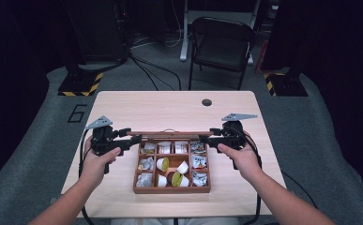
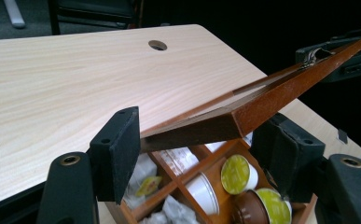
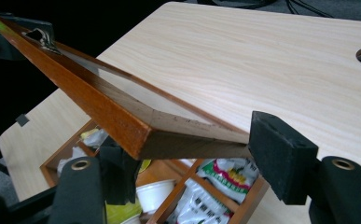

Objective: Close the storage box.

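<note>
I have the lid raised over the back edge of the wooden box, left gripper and right gripper jaws each clamping a lid corner, so it looks roughly half open or half closed

The wide stretch of table beyond the wooden box lies bare apart from a small round hole, so a hand could pass freely there. Over the box, the raised lid bars the way from the far side, held at its two ends by the left gripper and right gripper. The compartments are packed with cups and packets, leaving little room inside.
</note>
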Demonstrator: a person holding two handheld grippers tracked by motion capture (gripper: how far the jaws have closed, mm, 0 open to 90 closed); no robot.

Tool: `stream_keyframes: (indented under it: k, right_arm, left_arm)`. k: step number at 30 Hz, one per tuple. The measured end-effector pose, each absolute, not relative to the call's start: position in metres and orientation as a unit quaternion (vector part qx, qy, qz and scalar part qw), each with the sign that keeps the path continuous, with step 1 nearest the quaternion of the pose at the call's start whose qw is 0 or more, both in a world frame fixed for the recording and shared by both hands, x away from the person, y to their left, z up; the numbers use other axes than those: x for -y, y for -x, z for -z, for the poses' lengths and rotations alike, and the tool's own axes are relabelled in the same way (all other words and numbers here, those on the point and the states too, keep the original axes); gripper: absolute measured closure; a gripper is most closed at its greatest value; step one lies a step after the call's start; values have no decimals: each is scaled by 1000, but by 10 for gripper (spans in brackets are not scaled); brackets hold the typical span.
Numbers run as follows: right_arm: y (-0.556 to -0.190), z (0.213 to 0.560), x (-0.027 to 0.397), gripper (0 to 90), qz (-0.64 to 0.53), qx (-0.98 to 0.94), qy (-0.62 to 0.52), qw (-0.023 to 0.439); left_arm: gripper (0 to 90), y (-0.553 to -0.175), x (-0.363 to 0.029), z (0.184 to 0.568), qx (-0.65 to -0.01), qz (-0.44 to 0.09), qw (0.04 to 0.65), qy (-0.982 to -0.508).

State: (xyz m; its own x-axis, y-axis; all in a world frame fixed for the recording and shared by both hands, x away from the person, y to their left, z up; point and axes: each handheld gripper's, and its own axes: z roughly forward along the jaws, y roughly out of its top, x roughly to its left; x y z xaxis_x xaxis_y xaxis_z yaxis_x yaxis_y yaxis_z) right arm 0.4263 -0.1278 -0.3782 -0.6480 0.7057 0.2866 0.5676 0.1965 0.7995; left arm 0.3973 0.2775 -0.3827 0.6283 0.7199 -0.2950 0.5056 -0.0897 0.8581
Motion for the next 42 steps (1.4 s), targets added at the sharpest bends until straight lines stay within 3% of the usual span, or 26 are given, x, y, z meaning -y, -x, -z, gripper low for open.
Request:
stream_keyframes:
  k: [18, 42]
  right_arm:
    - [-373, 416, 133, 365, -479, -783, -385, 95]
    - [-349, 454, 131, 371, -472, -791, -371, 121]
  left_arm:
    - [325, -352, -274, 419, -385, -124, 506, -762]
    - [315, -332, -269, 457, -391, -134, 489, -768]
